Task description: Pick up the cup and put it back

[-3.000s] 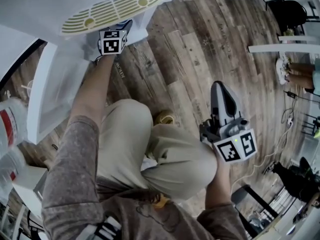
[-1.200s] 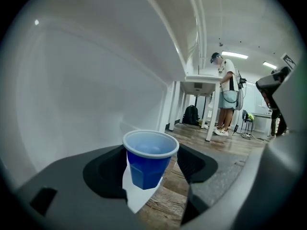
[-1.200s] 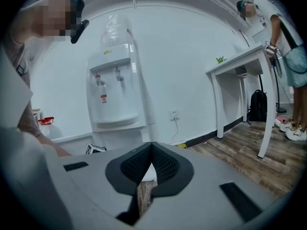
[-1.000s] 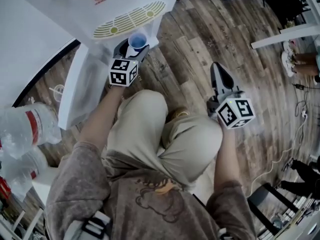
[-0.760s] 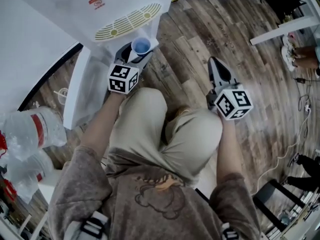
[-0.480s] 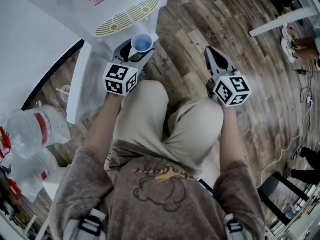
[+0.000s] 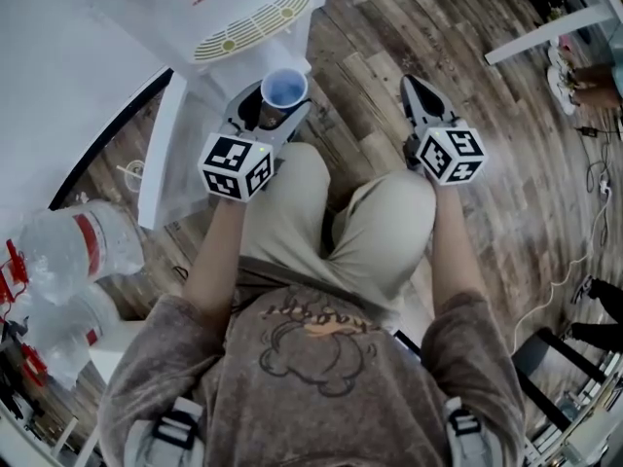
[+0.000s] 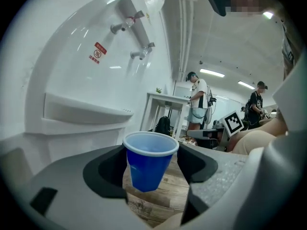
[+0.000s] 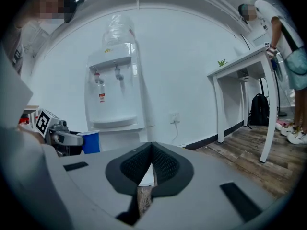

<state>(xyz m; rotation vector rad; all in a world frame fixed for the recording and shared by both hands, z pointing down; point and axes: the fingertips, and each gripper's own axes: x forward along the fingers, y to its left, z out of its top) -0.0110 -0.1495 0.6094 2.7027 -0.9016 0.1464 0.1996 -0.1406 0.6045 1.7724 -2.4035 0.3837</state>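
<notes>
Left tongs (image 8: 151,172) pinching the sides of an upright blue plastic cup (image 7: 283,88), held clear of the wood-plank floor (image 7: 389,27) just before the white water dispenser (image 8: 86,56), near its slotted drip tray (image 7: 245,26); right tongs (image 9: 146,170) pressed together, empty, well apart from the cup.

The blue, white-rimmed cup (image 8: 149,167) stands upright, clamped between the left tool's (image 7: 272,112) jaws.
</notes>
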